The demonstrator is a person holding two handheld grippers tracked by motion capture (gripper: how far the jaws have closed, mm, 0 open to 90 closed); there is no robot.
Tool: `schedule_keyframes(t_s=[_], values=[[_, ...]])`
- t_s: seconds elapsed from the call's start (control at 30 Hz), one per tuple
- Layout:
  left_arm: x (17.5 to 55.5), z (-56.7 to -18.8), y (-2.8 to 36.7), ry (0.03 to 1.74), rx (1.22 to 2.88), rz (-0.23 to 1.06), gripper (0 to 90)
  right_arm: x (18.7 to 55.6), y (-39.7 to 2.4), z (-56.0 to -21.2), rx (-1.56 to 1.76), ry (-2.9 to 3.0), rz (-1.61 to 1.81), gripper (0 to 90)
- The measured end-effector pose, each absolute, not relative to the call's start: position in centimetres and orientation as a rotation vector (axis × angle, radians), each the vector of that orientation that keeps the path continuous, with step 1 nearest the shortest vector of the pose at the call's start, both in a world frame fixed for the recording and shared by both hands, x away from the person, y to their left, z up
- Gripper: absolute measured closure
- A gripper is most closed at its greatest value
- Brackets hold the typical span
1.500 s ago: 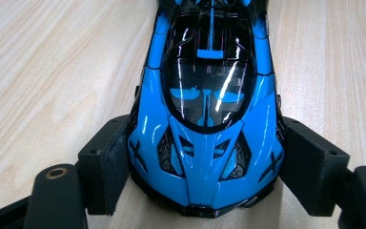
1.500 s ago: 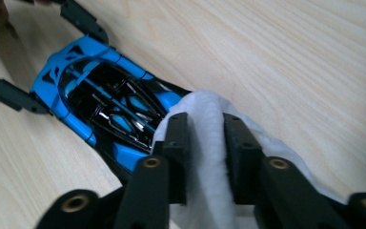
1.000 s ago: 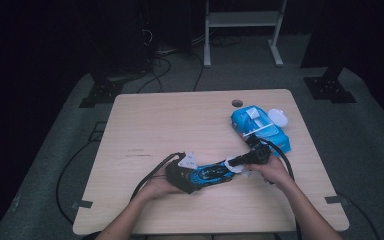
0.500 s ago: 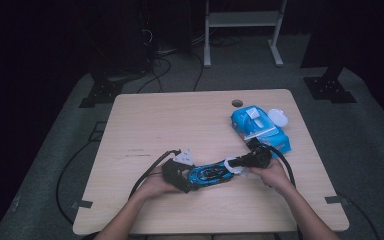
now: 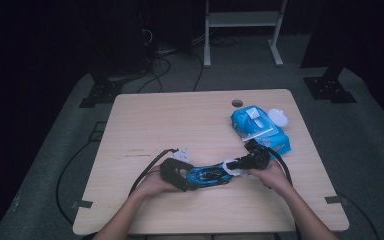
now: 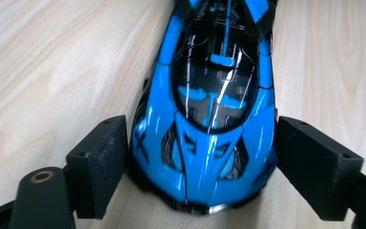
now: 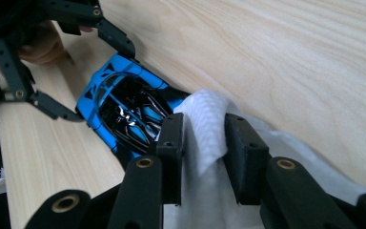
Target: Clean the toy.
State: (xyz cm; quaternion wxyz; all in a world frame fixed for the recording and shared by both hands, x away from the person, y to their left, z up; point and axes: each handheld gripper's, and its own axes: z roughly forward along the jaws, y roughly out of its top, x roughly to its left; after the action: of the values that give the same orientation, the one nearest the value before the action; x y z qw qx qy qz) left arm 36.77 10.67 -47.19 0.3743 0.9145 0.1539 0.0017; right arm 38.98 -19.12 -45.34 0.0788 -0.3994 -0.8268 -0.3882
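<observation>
Little has shifted vs. a sec ago: both hands sit in nearly the same spot at the near-centre of the table (image 5: 145, 120). The one change noted is at the right gripper (image 7: 202, 143), whose jaws have just been opening a bit, w/ the white wipe (image 7: 205, 124) bunched between them and the pads apparently touching it. Judged from this, the wipe grip is being eased or reset mid-wipe, not dropped.

The blue toy car (image 6: 209, 105) is held by the left gripper (image 6: 200, 157): jaws wide, one pad each side of one end of the car, seemingly pressed on. The car's far end lies just ahead of the right gripper's tips, w/ the wipe touching it.

Edges & room: the car sits well in from the near table edge, so slip-off risk is judged low. Beyond the right gripper, a blue wipes pack (image 5: 259, 129) and a white lid (image 5: 278, 117) lie close, so strokes that way are cramped. Open wood is left on the far side of the car and past the left gripper (image 5: 176, 172).
</observation>
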Motion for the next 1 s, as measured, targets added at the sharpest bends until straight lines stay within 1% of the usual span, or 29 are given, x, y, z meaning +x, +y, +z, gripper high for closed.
schedule_keyframes(t_s=[0.17,0.2,0.23,0.3,0.5,0.7,0.9,0.93,1.0], values=[[36.7,-47.2,10.7,0.39,2.344,0.002,20.8,40.1,-18.8,-45.6,-1.267,-2.37,-1.096,66.7],[36.7,-47.2,10.7,0.389,2.343,0.004,20.9,40.3,-18.9,-45.8,-1.276,-2.338,-1.085,67.8],[36.7,-47.2,10.7,0.388,2.342,0.007,20.8,40.4,-18.8,-45.9,-1.273,-2.321,-1.079,73.8],[36.7,-47.2,10.8,0.387,2.346,0.005,20.8,40.4,-18.6,-46.0,-1.259,-2.315,-1.083,77.1],[36.7,-47.1,10.7,0.394,2.349,0.009,20.3,40.2,-19.0,-46.2,-1.235,-2.313,-1.139,79.6],[37.4,-46.9,11.8,0.465,2.275,-0.118,18.2,39.1,-18.9,-45.9,-1.194,-2.391,-1.224,79.7],[38.0,-47.3,12.1,0.5,2.243,-0.213,18.6,36.6,-19.3,-45.0,-1.053,-2.594,-1.418,79.8],[38.1,-47.3,12.1,0.498,2.235,-0.227,19.3,36.1,-19.3,-44.9,-1.035,-2.633,-1.438,79.7],[38.1,-47.4,12.1,0.496,2.202,-0.271,27.3,35.3,-19.6,-44.7,-0.964,-2.698,-1.508,79.7]])
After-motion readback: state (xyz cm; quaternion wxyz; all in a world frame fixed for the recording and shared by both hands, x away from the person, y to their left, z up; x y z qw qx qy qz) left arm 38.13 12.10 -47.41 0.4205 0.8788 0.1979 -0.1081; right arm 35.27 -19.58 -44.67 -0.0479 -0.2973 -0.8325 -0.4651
